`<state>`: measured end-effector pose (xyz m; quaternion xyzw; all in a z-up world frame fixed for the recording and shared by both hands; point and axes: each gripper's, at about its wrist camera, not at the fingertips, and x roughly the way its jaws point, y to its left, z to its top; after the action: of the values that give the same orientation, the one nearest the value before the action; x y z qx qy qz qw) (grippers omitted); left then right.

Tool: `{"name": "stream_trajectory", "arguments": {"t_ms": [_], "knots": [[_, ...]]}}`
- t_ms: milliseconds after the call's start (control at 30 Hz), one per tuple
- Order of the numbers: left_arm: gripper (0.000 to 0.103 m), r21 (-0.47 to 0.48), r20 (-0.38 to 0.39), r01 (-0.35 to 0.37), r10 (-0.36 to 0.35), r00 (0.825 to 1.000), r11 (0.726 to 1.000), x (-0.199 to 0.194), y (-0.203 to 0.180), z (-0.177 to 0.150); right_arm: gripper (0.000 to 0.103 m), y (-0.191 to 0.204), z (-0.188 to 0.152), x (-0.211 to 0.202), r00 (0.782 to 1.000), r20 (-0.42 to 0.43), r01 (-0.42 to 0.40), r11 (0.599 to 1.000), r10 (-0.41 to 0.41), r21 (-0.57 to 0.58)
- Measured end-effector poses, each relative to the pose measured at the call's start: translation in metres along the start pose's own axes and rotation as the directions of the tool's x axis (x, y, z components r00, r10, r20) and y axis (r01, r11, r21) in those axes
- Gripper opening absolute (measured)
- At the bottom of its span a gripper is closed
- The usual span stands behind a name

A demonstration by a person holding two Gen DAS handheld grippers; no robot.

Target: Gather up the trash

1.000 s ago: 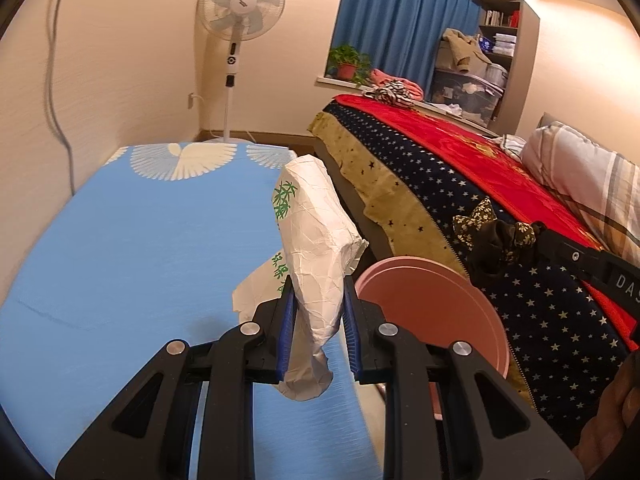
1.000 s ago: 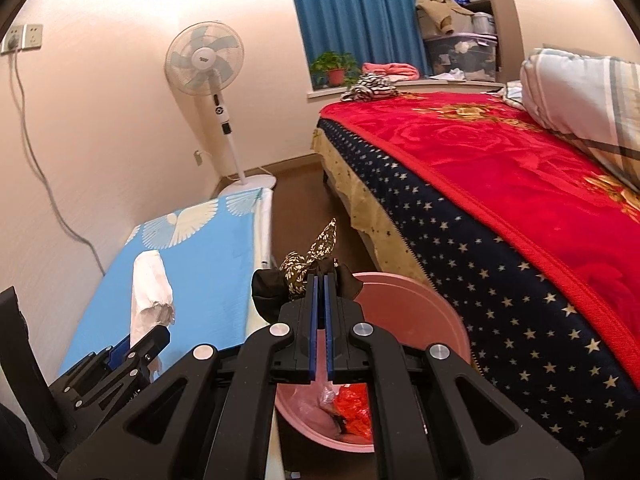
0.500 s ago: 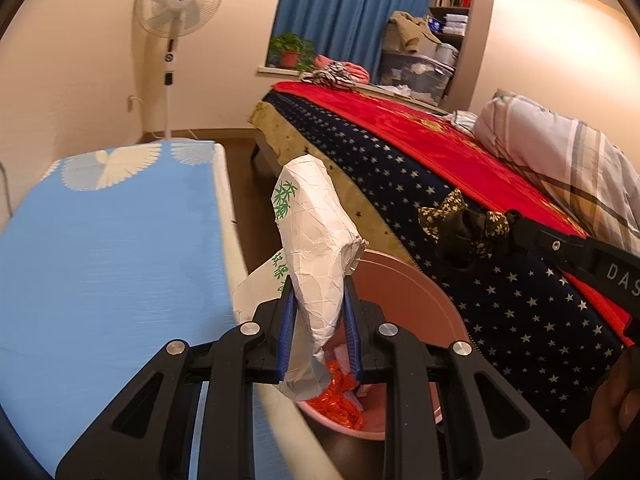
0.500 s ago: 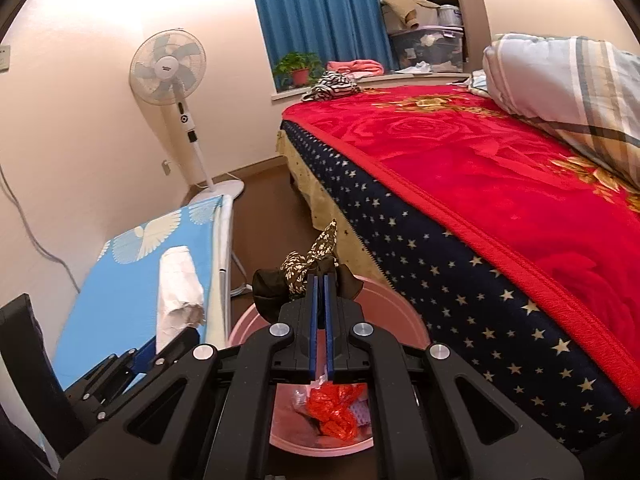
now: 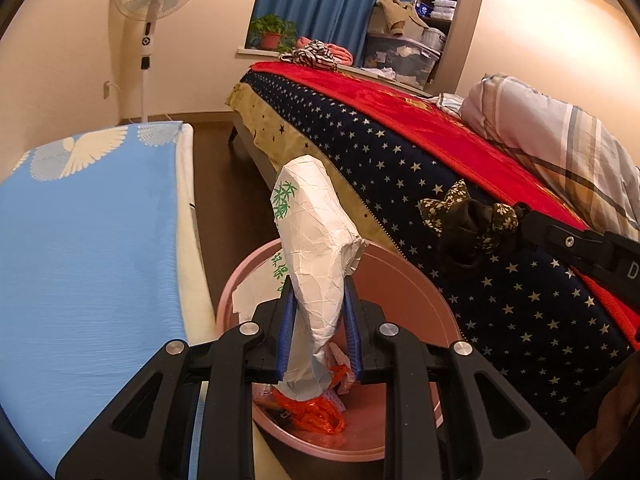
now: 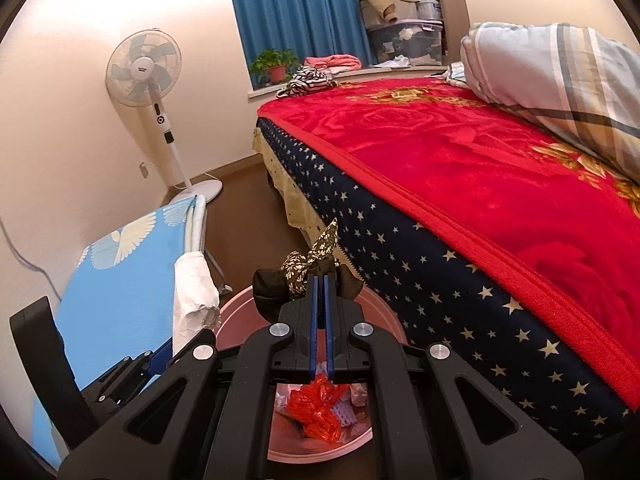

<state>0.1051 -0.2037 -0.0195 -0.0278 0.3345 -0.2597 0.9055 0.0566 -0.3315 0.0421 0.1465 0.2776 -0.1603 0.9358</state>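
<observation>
My left gripper (image 5: 319,300) is shut on a crumpled white paper wrapper (image 5: 316,240) with green leaf print, held over the pink trash bin (image 5: 420,280). The bin holds an orange plastic bag (image 5: 316,414) and other scraps. My right gripper (image 6: 319,280) is shut on a dark floral cloth scrap (image 6: 304,270), also above the pink bin (image 6: 384,312), where the orange bag (image 6: 320,410) lies. In the left wrist view the cloth scrap (image 5: 468,220) hangs at the right, clamped by the right gripper's fingers (image 5: 560,236). The right wrist view shows the wrapper (image 6: 194,296) at the left.
A blue ironing board (image 5: 88,240) with a white bird print stands left of the bin. A bed with a red blanket (image 6: 460,152) and starred navy side (image 5: 520,292) runs along the right. A standing fan (image 5: 148,16) is by the far wall.
Both grippers have swung from over the ironing board toward the bin and dipped; the wrapper and the cloth scrap now hang over the bin's opening, both still clamped.
</observation>
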Motion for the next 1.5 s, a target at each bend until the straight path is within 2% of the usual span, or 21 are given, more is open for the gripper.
{"name": "stream_trajectory", "arguments": {"t_ms": [67, 133, 200, 267, 300, 333, 400, 467, 500, 533, 633, 733, 1100, 1233, 1500], "knots": [[0.024, -0.001, -0.007, 0.006, -0.006, 1.0, 1.0, 0.004, 0.0, -0.001, 0.003, -0.001, -0.001, 0.002, 1.0, -0.002, 0.009, 1.0, -0.009, 0.004], [0.032, 0.001, -0.014, 0.015, -0.015, 1.0, 1.0, 0.007, -0.001, -0.001, 0.008, -0.002, -0.001, 0.004, 1.0, -0.008, 0.015, 1.0, -0.015, 0.01], [0.047, 0.006, -0.019, 0.006, -0.006, 1.0, 1.0, 0.009, 0.0, -0.001, 0.01, -0.004, -0.001, 0.005, 0.999, -0.012, 0.034, 0.999, -0.034, 0.02], [0.056, -0.003, -0.022, -0.002, 0.002, 1.0, 1.0, 0.01, 0.003, -0.002, 0.026, -0.006, -0.002, 0.007, 0.999, -0.015, 0.04, 0.999, -0.04, 0.031], [0.06, -0.008, -0.023, -0.007, 0.007, 1.0, 1.0, 0.009, 0.005, -0.002, 0.041, -0.007, -0.002, 0.007, 0.999, -0.013, 0.044, 0.998, -0.044, 0.036], [0.062, -0.012, -0.024, -0.015, 0.014, 1.0, 1.0, 0.009, 0.007, -0.002, 0.05, -0.007, -0.002, 0.006, 0.999, -0.008, 0.049, 0.998, -0.049, 0.04], [0.066, -0.012, -0.025, -0.031, 0.031, 0.999, 0.999, 0.006, 0.012, -0.002, 0.057, -0.006, -0.001, 0.005, 0.999, -0.001, 0.05, 0.998, -0.05, 0.041], [0.076, -0.013, -0.017, -0.052, 0.051, 0.999, 0.999, 0.0, 0.016, -0.002, 0.07, -0.004, -0.002, 0.004, 0.999, 0.003, 0.047, 0.998, -0.047, 0.039], [0.08, -0.014, -0.011, -0.063, 0.063, 0.998, 0.998, -0.004, 0.018, -0.002, 0.08, -0.002, -0.003, 0.003, 0.999, 0.007, 0.048, 0.998, -0.049, 0.035], [0.081, -0.018, -0.004, -0.075, 0.075, 0.997, 0.997, -0.008, 0.021, -0.002, 0.086, 0.0, -0.003, 0.001, 0.999, 0.012, 0.047, 0.998, -0.047, 0.029], [0.086, -0.027, 0.019, -0.109, 0.109, 0.994, 0.994, -0.021, 0.029, -0.001, 0.094, 0.009, -0.005, -0.006, 0.999, 0.028, 0.026, 1.0, -0.026, 0.005], [0.09, -0.031, 0.043, -0.153, 0.154, 0.987, 0.988, -0.036, 0.038, 0.0, 0.098, 0.018, -0.008, -0.016, 0.999, 0.049, 0.006, 1.0, -0.005, -0.025], [0.095, -0.081, 0.132, -0.266, 0.274, 0.953, 0.961, -0.1, 0.065, -0.012, 0.098, 0.051, -0.03, -0.052, 0.993, 0.074, -0.075, 0.986, 0.087, -0.152], [0.095, -0.125, 0.143, -0.342, 0.358, 0.923, 0.931, -0.124, 0.085, -0.022, 0.098, 0.064, -0.043, -0.057, 0.992, 0.066, -0.091, 0.981, 0.104, -0.173], [0.095, -0.182, 0.147, -0.419, 0.446, 0.883, 0.89, -0.16, 0.109, -0.038, 0.098, 0.094, -0.069, -0.052, 0.991, 0.025, -0.125, 0.968, 0.134, -0.218]]}}
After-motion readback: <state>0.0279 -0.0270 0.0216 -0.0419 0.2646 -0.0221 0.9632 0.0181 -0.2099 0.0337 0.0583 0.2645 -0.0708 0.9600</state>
